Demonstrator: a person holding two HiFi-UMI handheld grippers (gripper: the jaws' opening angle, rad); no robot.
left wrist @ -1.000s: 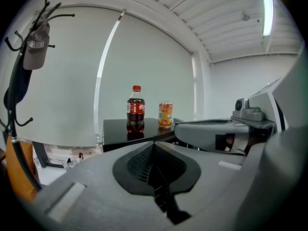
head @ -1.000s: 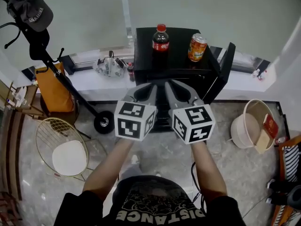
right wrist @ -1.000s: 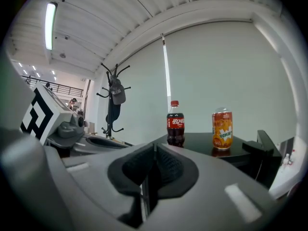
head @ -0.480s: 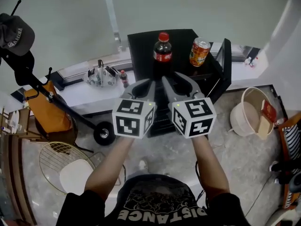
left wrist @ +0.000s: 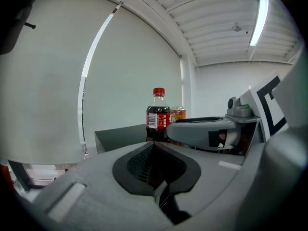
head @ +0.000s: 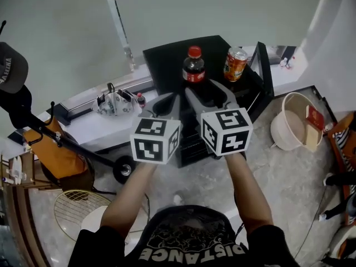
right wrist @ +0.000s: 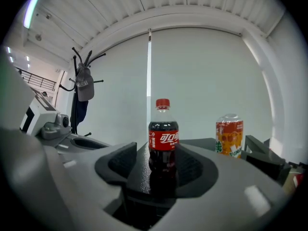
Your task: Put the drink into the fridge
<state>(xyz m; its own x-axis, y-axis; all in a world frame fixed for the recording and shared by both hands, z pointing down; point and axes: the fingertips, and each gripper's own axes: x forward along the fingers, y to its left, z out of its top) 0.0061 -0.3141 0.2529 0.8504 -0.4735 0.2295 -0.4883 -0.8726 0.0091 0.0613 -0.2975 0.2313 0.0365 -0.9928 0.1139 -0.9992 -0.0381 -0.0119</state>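
- Pale wall and a low ledge run behind the small black fridge (head: pixel 164 60).
- On top of the fridge stands a cola bottle (head: pixel 193 67). An orange can (head: pixel 235 64) stands near it, on the same top.
- Both hands have come closer to the fridge than they were a moment ago. Now the bottle is just past the tips of the right claw (head: pixel 204 90).
- The right claw has just been opening. Its jaws are spread wide, and the bottle lines up with the gap. The pads do not press on it, so nothing is pinched.
- The left claw (head: pixel 167 98) is pressed together with nothing in it. It hangs in front of the fridge, by the near edge of the top.
- So the reach for the drink has begun, but the grab is not done. The bottle is on the fridge, not in it.
- The fridge door (head: pixel 262 65) looks open at the right side, so the way in seems ready.
- I think the right claw needs to go forward a little and squeeze. The bottle is tall and may tip if bumped.
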